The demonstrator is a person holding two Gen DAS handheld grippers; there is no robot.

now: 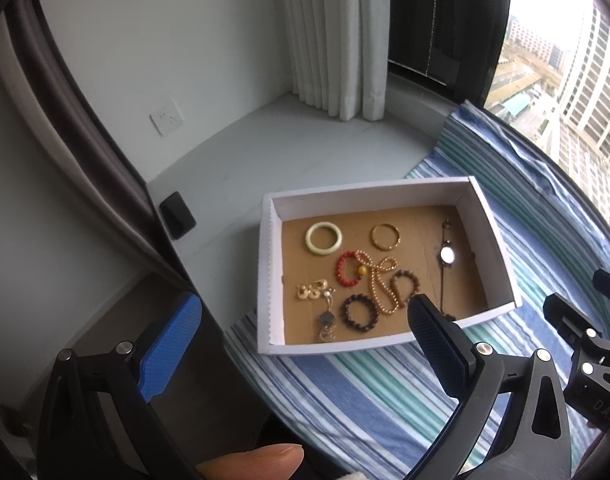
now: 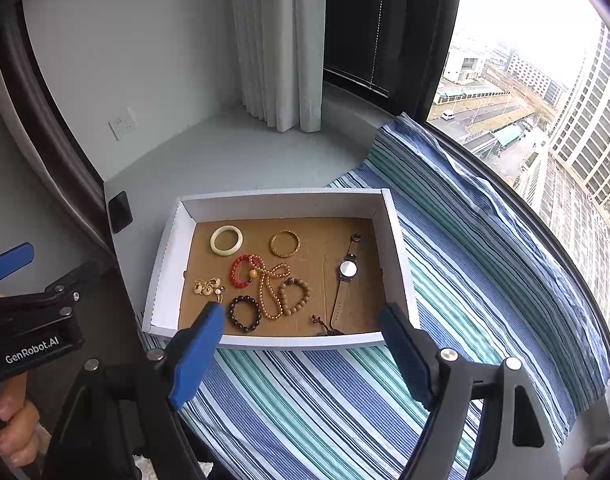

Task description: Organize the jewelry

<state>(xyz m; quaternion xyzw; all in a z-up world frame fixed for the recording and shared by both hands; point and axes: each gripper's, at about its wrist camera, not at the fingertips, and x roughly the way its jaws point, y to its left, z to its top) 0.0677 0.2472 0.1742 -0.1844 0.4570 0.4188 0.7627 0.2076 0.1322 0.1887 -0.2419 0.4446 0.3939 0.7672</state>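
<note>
While both tongs hang wide apart and empty, the left tongs [image 1: 297, 344] and right tongs [image 2: 301, 344] sit nearest, above a striped cloth [image 2: 325, 392]. Beyond, a white box [image 2: 165, 280] holds jewelry: dark bead bracelet [image 2: 245, 314], red bracelet [image 2: 241, 271], watch [image 2: 348, 269], pale bangle [image 2: 226, 240], gold bangle [image 2: 285, 243].

A high-rise home is showing here: white curtain [image 2: 279, 52] hanging by a window [image 2: 545, 92] overlooking towers, striped cloth [image 2: 345, 400] lying on the sill
</note>
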